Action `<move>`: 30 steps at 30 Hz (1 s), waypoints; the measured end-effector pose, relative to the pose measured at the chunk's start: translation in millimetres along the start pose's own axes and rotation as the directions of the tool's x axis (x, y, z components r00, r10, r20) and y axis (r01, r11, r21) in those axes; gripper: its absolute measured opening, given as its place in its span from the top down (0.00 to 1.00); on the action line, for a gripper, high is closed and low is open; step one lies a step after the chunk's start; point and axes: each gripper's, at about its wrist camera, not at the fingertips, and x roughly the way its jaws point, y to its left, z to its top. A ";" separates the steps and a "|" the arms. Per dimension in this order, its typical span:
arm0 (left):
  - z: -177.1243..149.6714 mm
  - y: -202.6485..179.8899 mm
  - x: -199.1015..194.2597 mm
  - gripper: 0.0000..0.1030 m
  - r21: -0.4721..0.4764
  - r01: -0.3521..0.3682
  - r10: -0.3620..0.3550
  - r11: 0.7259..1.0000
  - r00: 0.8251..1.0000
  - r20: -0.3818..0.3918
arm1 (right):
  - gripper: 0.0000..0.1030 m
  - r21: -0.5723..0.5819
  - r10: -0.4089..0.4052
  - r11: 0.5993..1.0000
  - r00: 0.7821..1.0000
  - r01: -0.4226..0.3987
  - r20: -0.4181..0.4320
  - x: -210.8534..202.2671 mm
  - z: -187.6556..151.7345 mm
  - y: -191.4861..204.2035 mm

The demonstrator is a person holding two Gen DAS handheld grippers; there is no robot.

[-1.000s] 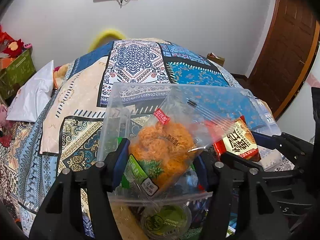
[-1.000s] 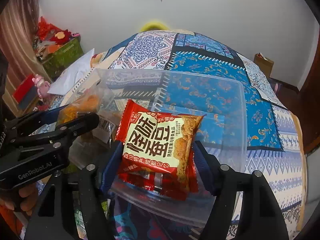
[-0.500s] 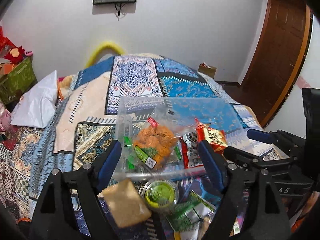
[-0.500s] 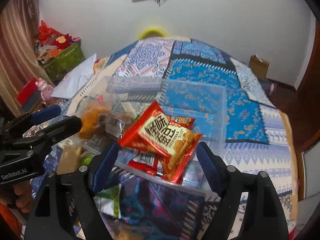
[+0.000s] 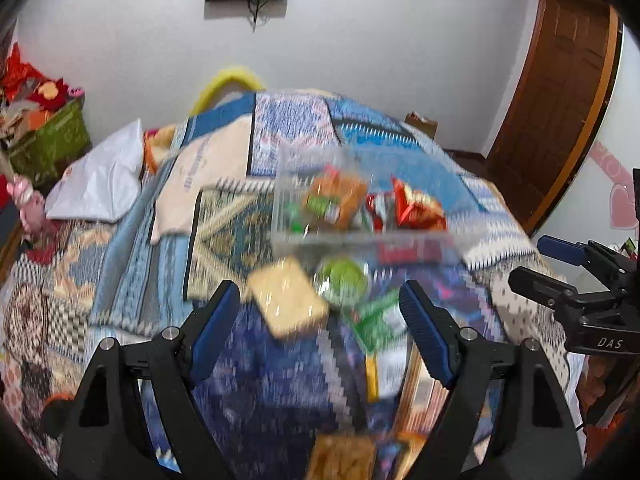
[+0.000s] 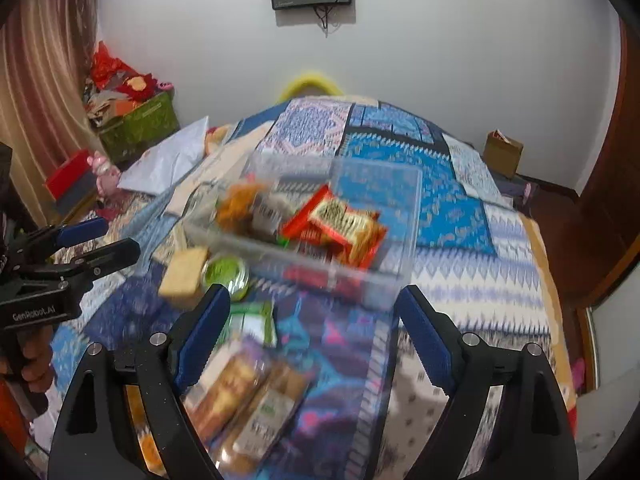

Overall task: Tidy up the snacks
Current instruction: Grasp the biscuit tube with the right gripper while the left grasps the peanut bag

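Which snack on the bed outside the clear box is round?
The green round cup, just in front of the clear box. The tan packet beside it is flat and square.

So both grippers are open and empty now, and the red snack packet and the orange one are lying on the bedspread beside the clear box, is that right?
Not quite: the right wrist view shows the red snack packet and the orange one inside the clear box, not beside it. Both the left gripper and right gripper are indeed open and empty.

Both claws, left claw [image 5: 320, 322] and right claw [image 6: 314, 326], have just been opening, dropped their packets in the bin [image 6: 320, 268].
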 end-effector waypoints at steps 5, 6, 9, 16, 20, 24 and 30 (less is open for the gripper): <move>-36.4 5.0 2.4 0.21 -0.021 0.004 -0.005 1.000 0.998 -0.067 | 0.18 0.023 0.011 1.000 0.998 -0.009 -0.066 8.1 -30.2 4.5; -43.1 4.6 5.1 0.21 -0.021 0.007 -0.009 1.000 0.996 -0.084 | 0.18 0.027 0.011 1.000 0.996 -0.009 -0.085 12.6 -36.9 5.7; -60.4 2.6 13.0 0.21 -0.023 0.002 -0.005 1.000 0.991 -0.133 | 0.18 0.029 0.000 1.000 0.988 0.005 -0.151 29.1 -52.3 7.7; -91.7 -4.3 19.6 0.21 -0.018 0.026 -0.029 0.999 0.980 -0.195 | 0.18 0.097 0.045 0.995 0.978 -0.026 -0.205 47.2 -75.2 6.6; -101.9 -7.8 16.4 0.21 -0.006 0.040 -0.040 0.999 0.978 -0.207 | 0.19 0.102 0.047 0.995 0.974 -0.025 -0.221 53.6 -80.8 11.2; -114.3 -9.1 18.3 0.21 0.007 0.048 -0.045 0.999 0.972 -0.233 | 0.21 0.097 0.038 0.995 0.977 -0.018 -0.211 52.5 -85.5 13.6; -130.0 -1.9 29.9 0.22 0.000 0.036 -0.034 0.999 0.961 -0.273 | 0.53 0.105 0.062 0.994 0.977 -0.042 -0.205 49.3 -82.1 7.2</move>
